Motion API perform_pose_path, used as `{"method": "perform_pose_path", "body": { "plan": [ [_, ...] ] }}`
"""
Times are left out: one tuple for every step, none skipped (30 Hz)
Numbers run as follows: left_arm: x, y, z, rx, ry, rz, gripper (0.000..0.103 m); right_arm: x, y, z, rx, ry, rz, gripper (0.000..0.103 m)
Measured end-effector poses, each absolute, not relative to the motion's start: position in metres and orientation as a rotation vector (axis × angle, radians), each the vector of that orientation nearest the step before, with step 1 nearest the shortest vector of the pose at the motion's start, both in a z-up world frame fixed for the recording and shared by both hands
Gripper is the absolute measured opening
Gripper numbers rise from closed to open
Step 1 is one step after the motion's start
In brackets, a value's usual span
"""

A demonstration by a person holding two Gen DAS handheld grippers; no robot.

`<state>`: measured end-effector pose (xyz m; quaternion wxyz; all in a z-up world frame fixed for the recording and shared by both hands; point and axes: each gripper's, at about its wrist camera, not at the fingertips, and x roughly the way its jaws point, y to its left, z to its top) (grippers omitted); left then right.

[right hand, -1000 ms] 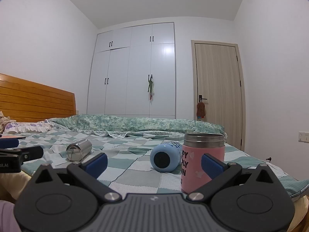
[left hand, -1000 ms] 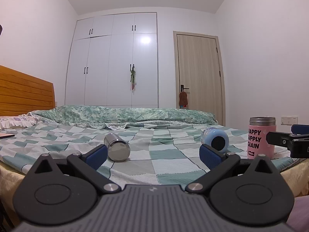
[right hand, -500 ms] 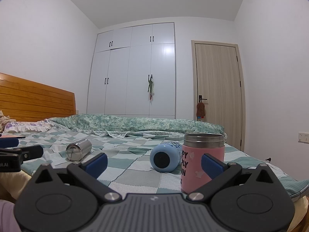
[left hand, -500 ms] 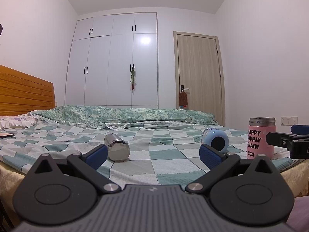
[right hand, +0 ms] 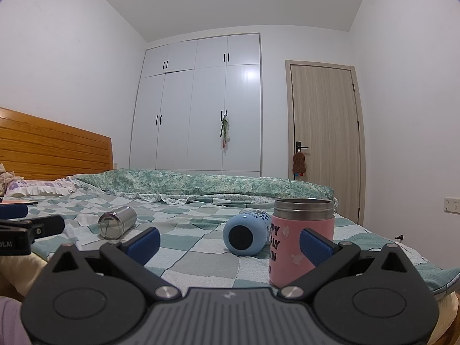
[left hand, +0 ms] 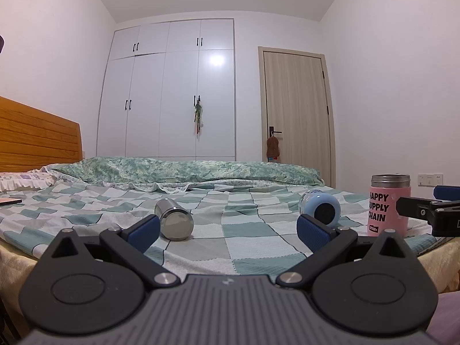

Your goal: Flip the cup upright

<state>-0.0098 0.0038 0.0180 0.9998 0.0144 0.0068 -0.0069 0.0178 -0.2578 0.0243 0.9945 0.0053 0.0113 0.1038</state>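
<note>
A steel cup (left hand: 174,220) lies on its side on the checked bedspread, base toward me; it also shows in the right wrist view (right hand: 116,222). A light blue cup (left hand: 320,208) lies on its side further right, and shows in the right wrist view (right hand: 247,232). A pink cup (left hand: 388,204) with black lettering stands upright; in the right wrist view (right hand: 299,247) it is close in front. My left gripper (left hand: 227,231) is open and empty at the bed's near edge. My right gripper (right hand: 228,243) is open and empty, just short of the pink cup.
The bed (left hand: 253,230) has a green checked cover, a rolled quilt (left hand: 187,169) at the far side and a wooden headboard (left hand: 37,141) at left. A white wardrobe (left hand: 169,92) and a door (left hand: 296,115) stand behind. A flat dark object (left hand: 10,201) lies far left.
</note>
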Motion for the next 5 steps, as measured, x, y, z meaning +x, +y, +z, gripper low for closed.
{"method": "perform_pose_path", "body": {
  "plan": [
    [-0.0099,0.0041,0.0181,0.027,0.013,-0.017,0.103,0.0177,-0.2579,0.0242,0.011,0.022,0.208,0.103],
    [-0.0102,0.0044,0.0181,0.025,0.012,-0.019,0.103,0.0179,-0.2579,0.0244,0.011,0.022,0.208,0.103],
    [-0.0107,0.0047,0.0182,0.024,0.01,-0.02,0.103,0.018,-0.2578,0.0243,0.011,0.022,0.208,0.103],
    [-0.0107,0.0047,0.0183,0.023,0.01,-0.021,0.103,0.0179,-0.258,0.0244,0.011,0.022,0.208,0.103],
    [-0.0109,0.0055,0.0181,0.022,0.011,-0.022,0.103,0.0178,-0.2579,0.0243,0.011,0.022,0.208,0.103]
  ]
}}
